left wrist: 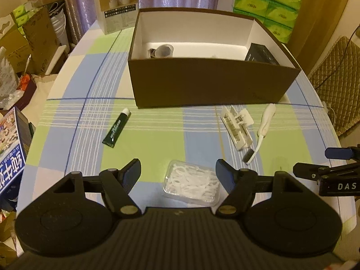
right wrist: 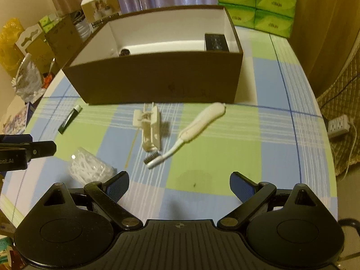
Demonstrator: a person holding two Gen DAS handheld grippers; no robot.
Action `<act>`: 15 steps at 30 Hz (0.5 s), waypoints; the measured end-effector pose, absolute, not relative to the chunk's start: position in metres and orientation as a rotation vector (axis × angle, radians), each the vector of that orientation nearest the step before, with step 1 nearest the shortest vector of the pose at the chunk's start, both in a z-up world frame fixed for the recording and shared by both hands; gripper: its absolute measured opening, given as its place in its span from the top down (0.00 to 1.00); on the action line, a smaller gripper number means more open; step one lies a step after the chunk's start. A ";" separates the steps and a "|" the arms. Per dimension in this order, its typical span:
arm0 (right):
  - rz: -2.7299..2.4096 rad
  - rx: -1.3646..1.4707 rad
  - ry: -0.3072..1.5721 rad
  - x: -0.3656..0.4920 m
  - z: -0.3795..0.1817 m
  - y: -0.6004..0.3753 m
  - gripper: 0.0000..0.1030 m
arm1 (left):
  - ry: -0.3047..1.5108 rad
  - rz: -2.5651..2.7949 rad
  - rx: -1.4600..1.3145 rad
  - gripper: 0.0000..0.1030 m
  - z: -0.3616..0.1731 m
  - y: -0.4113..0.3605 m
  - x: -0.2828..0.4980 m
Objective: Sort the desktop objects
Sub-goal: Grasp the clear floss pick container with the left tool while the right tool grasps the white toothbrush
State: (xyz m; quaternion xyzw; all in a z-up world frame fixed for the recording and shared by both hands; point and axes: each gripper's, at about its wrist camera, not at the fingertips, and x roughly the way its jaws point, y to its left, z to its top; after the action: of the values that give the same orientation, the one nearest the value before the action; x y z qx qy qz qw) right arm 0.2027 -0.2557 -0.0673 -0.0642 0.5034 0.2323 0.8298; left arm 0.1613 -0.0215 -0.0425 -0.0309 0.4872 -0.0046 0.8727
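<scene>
A brown open box stands at the table's far side, holding a small cup and a black box. In front lie a green tube, a white plastic holder, a white toothbrush and a clear case of floss picks. My left gripper is open, hovering with the floss case between its fingers. My right gripper is open over bare cloth, nothing between its fingers.
The checked tablecloth covers a rounded table. A white carton stands behind the box on the left, green tissue packs at the back right. Cluttered cartons and bags sit off the left edge; a power strip lies at the right.
</scene>
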 end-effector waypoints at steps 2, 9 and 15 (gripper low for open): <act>0.490 -0.140 1.077 0.200 -0.072 -0.256 0.09 | 1.020 -0.020 -0.066 0.32 -0.047 -0.020 0.157; 0.475 -0.153 1.098 0.195 -0.083 -0.255 0.09 | 1.031 -0.036 -0.034 0.32 -0.060 -0.016 0.141; 0.446 -0.143 1.102 0.195 -0.087 -0.258 0.09 | 1.053 -0.059 -0.033 0.32 -0.073 -0.014 0.138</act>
State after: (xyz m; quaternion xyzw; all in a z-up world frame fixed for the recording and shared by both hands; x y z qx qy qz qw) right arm 0.1954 -0.2584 -0.0870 -0.0673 0.5186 0.2100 0.8261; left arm 0.1377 -0.0142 -0.0726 -0.0159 0.5022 -0.0281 0.8641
